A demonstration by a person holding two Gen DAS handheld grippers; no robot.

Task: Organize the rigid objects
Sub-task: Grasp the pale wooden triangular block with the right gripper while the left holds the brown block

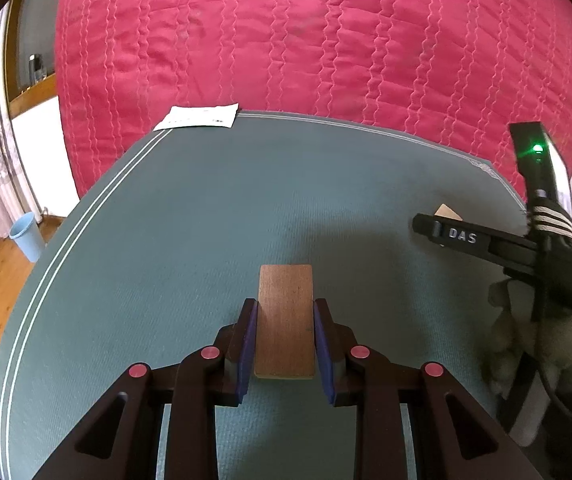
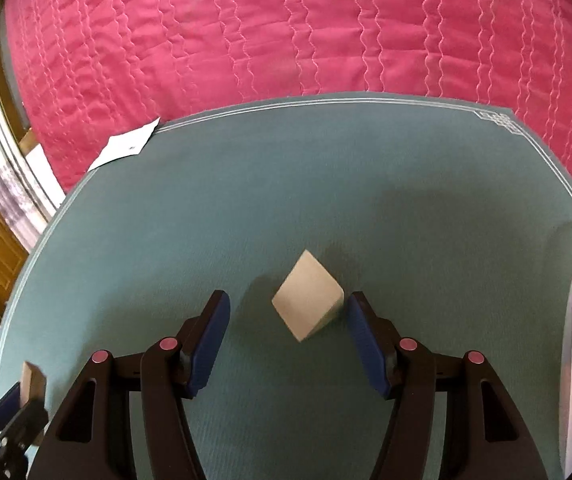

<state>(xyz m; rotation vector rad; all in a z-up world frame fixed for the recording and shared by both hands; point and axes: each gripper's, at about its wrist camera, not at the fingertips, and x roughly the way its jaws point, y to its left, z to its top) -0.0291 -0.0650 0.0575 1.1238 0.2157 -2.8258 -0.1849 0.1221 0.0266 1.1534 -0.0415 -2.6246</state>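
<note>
— On the green mat (image 2: 326, 184), what did the left gripper (image 1: 285, 344) hold?
— Brown wooden block (image 1: 285, 320), pinched. Right gripper (image 2: 288, 340): spread around pale block (image 2: 308, 296), resting on mat.

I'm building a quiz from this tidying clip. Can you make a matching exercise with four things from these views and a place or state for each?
Things:
1. brown wooden block
2. pale wooden block
3. white paper slip
4. blue cup

Places or states:
A. on the wooden floor
B. at the mat's far corner
C. clamped in the left hand-held gripper
D. lying on the mat between the open right hand-held gripper's fingers

Pairs: 1-C, 2-D, 3-B, 4-A
</note>
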